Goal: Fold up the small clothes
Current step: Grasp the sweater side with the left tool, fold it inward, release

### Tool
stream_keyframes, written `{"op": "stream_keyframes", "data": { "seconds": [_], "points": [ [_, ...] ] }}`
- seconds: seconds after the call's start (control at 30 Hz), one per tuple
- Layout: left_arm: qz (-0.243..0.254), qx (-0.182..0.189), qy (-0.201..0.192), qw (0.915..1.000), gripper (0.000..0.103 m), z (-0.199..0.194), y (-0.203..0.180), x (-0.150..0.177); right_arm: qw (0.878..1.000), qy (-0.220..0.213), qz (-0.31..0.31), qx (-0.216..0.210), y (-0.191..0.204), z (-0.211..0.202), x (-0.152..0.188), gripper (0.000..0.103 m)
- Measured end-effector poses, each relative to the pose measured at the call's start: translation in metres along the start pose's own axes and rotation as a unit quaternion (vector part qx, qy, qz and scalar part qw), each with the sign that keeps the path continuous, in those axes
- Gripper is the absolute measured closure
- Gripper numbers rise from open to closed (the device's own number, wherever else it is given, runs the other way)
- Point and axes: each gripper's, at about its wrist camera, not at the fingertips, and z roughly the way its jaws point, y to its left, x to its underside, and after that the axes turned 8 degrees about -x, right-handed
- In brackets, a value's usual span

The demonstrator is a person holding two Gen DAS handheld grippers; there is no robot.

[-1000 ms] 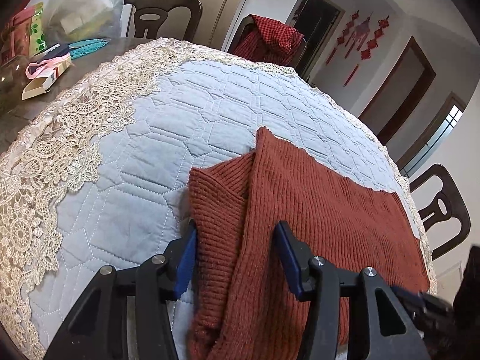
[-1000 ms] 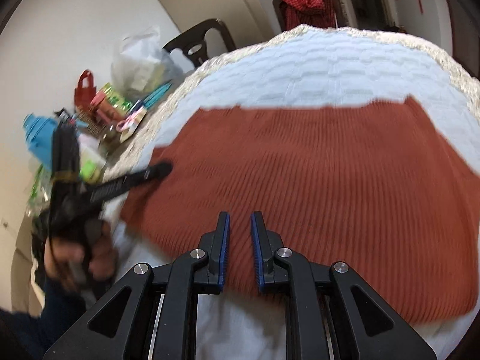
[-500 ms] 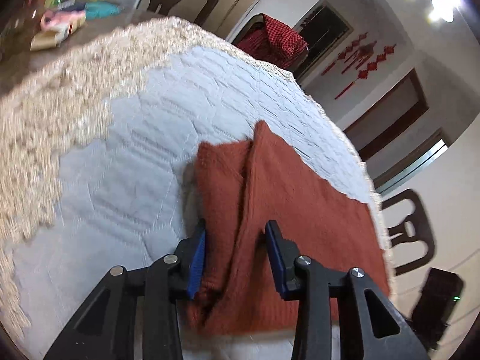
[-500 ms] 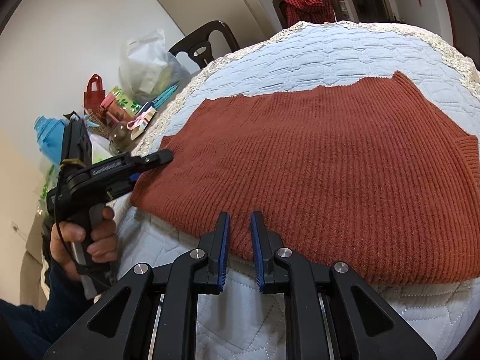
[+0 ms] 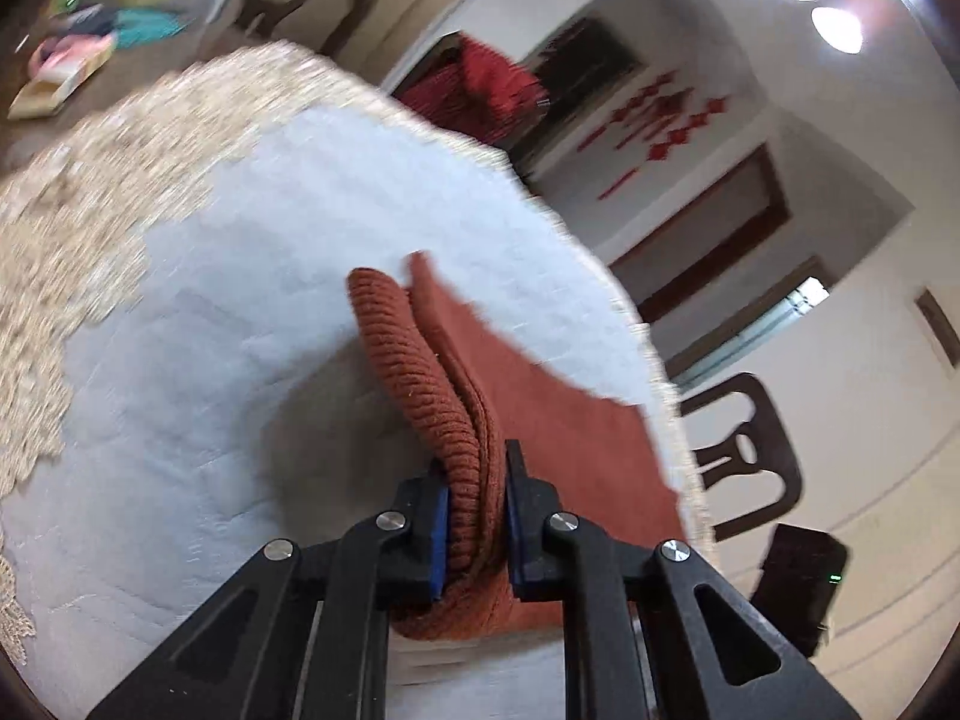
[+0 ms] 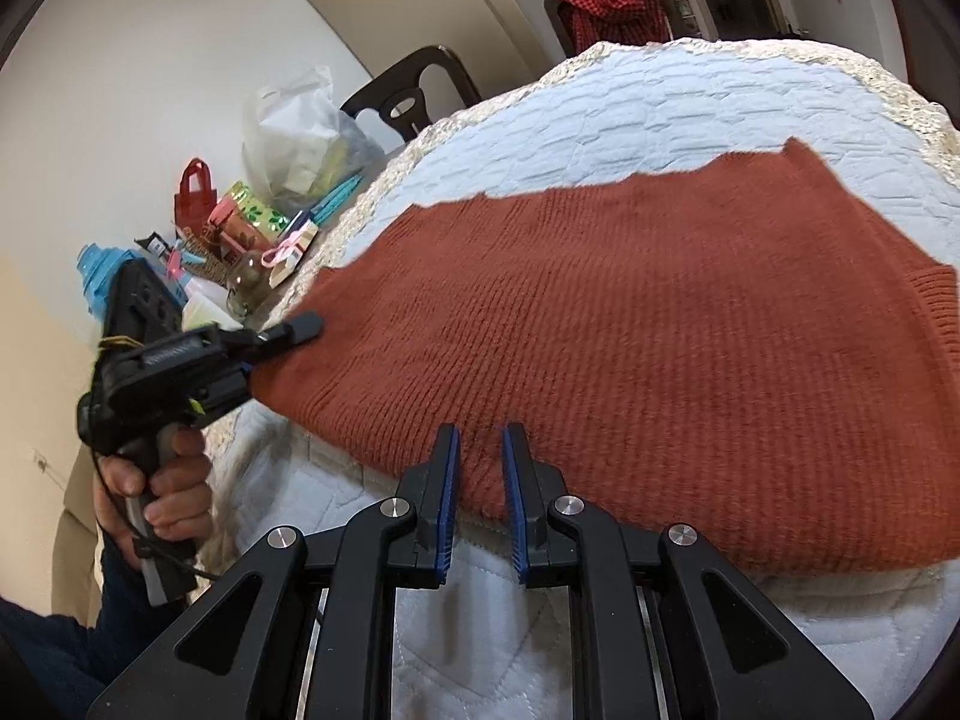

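Sweater [image 5: 540,420] edge bunched in closing left gripper [image 5: 477,516] — lift both corners evenly; right gripper [image 6: 480,480] pinching hem — narrow gap.

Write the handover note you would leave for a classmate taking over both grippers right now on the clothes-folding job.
Left gripper: jaws closing on a bunched edge of the rust knit sweater, which is pinched between the pads.
Right gripper: nearly shut, with the sweater's near edge between its fingers; whether the pads press it cannot be told.
Sweater: lies mostly spread on the quilted white cover of the table.
Done: one side is gathered and gripped on the left.
Left: probably carry that side across for the fold, flatten it, then finish the remaining folds.
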Motion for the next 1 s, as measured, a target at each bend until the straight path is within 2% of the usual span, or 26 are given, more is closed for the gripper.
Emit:
{"op": "stream_keyframes", "data": {
  "seconds": [0.17, 0.3, 0.4, 0.53, 0.57, 0.63, 0.67, 0.7, 0.73, 0.8, 0.9, 1.0],
  "points": [
    [0.055, 0.043, -0.006, 0.9975, 0.087, -0.001, -0.058, -0.013, 0.999, -0.038, 0.016, 0.034, -0.019, -0.033, -0.003, 0.088],
    [0.097, 0.079, 0.013, 0.9921, 0.087, 0.017, -0.105, -0.01, 0.996, -0.064, 0.037, 0.059, -0.035, -0.058, -0.001, 0.088],
    [0.12, 0.091, 0.054, 0.9871, 0.087, 0.05, -0.131, 0.006, 0.992, -0.079, 0.055, 0.076, -0.048, -0.076, 0.004, 0.088],
    [0.138, 0.071, 0.135, 0.9786, 0.087, 0.109, -0.14, 0.037, 0.99, -0.089, 0.077, 0.083, -0.059, -0.089, 0.01, 0.088],
    [0.139, 0.07, 0.14, 0.9777, 0.086, 0.114, -0.141, 0.04, 0.989, -0.09, 0.081, 0.082, -0.061, -0.092, 0.012, 0.088],
    [0.144, 0.084, 0.132, 0.9771, 0.082, 0.106, -0.145, 0.04, 0.989, -0.091, 0.087, 0.075, -0.065, -0.097, 0.014, 0.088],
    [0.142, 0.098, 0.132, 0.9762, 0.073, 0.099, -0.147, 0.038, 0.989, -0.092, 0.088, 0.069, -0.065, -0.099, 0.015, 0.088],
    [0.141, 0.114, 0.129, 0.9749, 0.069, 0.09, -0.149, 0.036, 0.99, -0.095, 0.089, 0.059, -0.065, -0.101, 0.015, 0.085],
    [0.146, 0.119, 0.119, 0.975, 0.069, 0.081, -0.151, 0.033, 0.99, -0.097, 0.09, 0.052, -0.065, -0.102, 0.015, 0.081],
    [0.157, 0.119, 0.087, 0.9765, 0.065, 0.063, -0.151, 0.029, 0.99, -0.104, 0.095, 0.03, -0.065, -0.104, 0.014, 0.061],
    [0.159, 0.085, 0.044, 0.9826, 0.064, 0.044, -0.135, 0.021, 0.988, -0.116, 0.099, -0.016, -0.062, -0.105, 0.009, 0.06],
    [0.153, 0.035, 0.026, 0.9872, 0.064, 0.041, -0.111, 0.015, 0.987, -0.11, 0.107, -0.05, -0.061, -0.099, 0.005, 0.059]
  ]
}}
